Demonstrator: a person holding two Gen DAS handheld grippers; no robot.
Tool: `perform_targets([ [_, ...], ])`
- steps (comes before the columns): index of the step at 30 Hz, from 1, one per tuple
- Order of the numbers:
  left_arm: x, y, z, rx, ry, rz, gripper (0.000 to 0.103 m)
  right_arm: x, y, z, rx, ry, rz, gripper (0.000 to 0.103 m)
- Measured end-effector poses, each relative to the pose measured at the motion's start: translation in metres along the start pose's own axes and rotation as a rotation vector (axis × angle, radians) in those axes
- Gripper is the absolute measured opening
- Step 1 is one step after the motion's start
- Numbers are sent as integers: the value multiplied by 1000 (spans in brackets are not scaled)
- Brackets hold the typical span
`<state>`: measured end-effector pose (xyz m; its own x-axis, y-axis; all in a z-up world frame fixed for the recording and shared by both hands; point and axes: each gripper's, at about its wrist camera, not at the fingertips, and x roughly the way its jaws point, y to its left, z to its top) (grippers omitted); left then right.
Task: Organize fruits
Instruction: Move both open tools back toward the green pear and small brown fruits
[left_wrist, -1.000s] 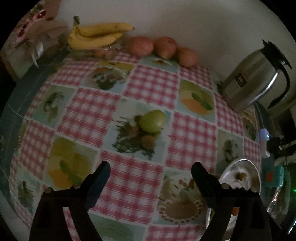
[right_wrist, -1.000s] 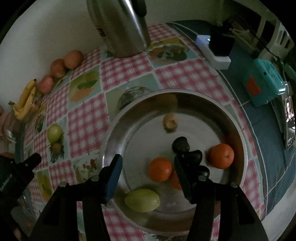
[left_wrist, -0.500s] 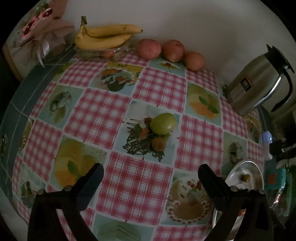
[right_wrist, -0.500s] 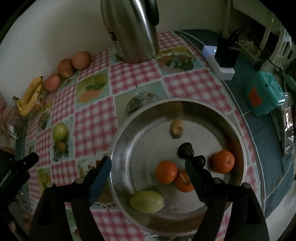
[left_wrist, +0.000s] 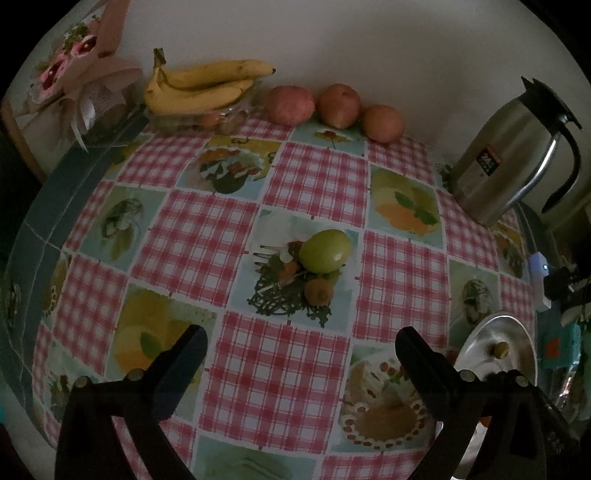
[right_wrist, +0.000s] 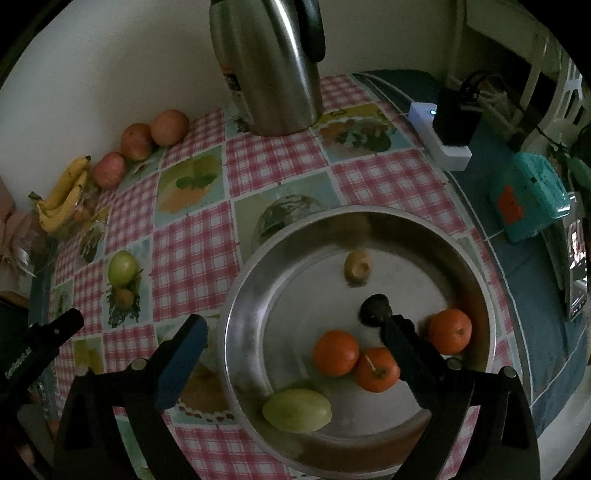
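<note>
The desk (left_wrist: 310, 184) wears a checked cloth. Near the cloth's middle lies a green fruit (left_wrist: 325, 250) with a small brown one (left_wrist: 318, 291) touching it. Behind the green fruit, along the wall: bananas (left_wrist: 199, 86), three apples (left_wrist: 290, 104) and a jug (left_wrist: 506, 155). Right of it stands a steel bowl (right_wrist: 236, 295).

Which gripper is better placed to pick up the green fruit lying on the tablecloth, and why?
Left. The open left gripper has the green fruit ahead between its fingers; the right gripper, just opened, hangs over the metal bowl.
</note>
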<state>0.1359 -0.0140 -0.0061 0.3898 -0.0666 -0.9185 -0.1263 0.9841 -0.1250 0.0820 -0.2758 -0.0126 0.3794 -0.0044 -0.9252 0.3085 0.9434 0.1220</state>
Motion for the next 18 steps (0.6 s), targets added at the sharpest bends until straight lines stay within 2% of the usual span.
perform_targets([
  [4, 4, 5, 0, -4, 20, -21, 103, 6, 3, -1, -13, 21, 1, 97],
  [18, 10, 41, 9, -12, 38, 11, 103, 14, 24, -6, -89, 45, -22, 97],
])
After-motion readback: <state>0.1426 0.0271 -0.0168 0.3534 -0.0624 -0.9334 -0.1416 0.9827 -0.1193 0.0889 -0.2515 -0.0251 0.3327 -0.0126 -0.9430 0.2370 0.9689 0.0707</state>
